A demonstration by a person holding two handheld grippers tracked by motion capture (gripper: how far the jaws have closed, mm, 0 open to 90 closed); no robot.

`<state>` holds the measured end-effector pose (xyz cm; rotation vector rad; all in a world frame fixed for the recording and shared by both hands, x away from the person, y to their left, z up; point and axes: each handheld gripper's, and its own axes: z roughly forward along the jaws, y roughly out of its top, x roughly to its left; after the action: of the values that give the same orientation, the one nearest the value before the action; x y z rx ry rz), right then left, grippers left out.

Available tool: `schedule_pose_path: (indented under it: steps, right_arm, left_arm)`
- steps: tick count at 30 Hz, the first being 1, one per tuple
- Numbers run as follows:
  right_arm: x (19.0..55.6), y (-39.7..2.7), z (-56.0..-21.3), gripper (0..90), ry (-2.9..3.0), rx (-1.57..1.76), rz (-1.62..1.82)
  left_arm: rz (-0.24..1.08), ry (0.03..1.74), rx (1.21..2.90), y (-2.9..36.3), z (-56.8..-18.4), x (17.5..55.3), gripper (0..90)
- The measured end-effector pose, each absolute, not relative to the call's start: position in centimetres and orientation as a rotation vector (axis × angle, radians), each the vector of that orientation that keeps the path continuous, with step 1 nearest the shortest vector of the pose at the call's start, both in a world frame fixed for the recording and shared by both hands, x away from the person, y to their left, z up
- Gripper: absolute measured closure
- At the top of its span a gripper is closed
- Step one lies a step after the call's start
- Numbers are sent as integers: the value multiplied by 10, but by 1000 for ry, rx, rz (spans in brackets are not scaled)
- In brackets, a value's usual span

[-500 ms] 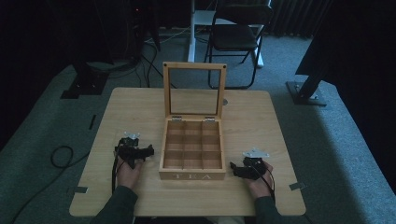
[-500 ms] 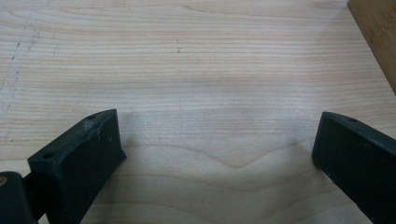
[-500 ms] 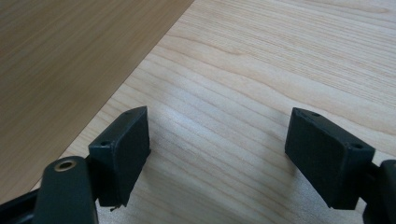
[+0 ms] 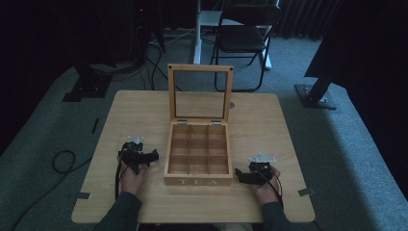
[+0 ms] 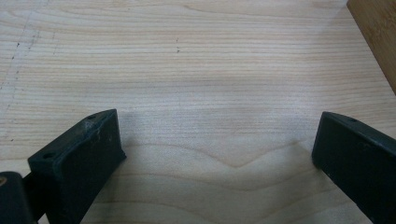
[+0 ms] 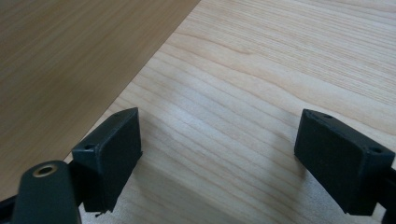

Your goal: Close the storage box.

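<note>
A wooden tea box (image 4: 197, 156) marked TEA stands at the middle of the table (image 4: 269, 125), its glass-paned lid (image 4: 199, 92) raised upright; its compartments look empty. My left gripper (image 4: 153, 156) rests on the table just left of the box, jaws wide open over bare wood (image 5: 215, 135). The box's corner (image 5: 376, 37) shows at the upper right of the left gripper view. My right gripper (image 4: 239, 177) lies by the box's front right corner, open, nothing between its jaws (image 6: 219, 140). The box's side wall (image 6: 70, 56) fills the left of the right gripper view.
A folding chair (image 4: 245, 33) and a white post (image 4: 197, 29) stand beyond the table's far edge. Black stand feet (image 4: 86, 89) (image 4: 315, 94) sit on the carpet at both sides. A cable (image 4: 62, 161) loops on the floor at the left.
</note>
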<state>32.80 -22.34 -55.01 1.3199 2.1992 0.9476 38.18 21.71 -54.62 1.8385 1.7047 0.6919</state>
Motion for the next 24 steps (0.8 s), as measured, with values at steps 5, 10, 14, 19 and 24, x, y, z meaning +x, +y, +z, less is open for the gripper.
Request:
schedule_pose_path:
  steps: [5, 10, 14, 19, 24]
  right_arm:
    - [326, -223, -546, 313, 2200, 1331, 939]
    - [324, -224, -538, 411, 2187, 1358, 976]
    - [322, -222, -529, 441, 2162, 1346, 1017]
    - [321, -218, -519, 467, 2141, 1332, 1050]
    - [324, -216, -514, 475, 2131, 1328, 1067]
  left_arm:
    - [692, 1706, 1837, 217, -546, 382, 16]
    - [693, 1708, 1835, 217, -546, 382, 16]
    - [693, 1709, 1835, 217, -546, 382, 16]
    - [693, 1709, 1835, 217, -546, 382, 16]
    - [693, 1709, 1834, 217, -546, 382, 16]
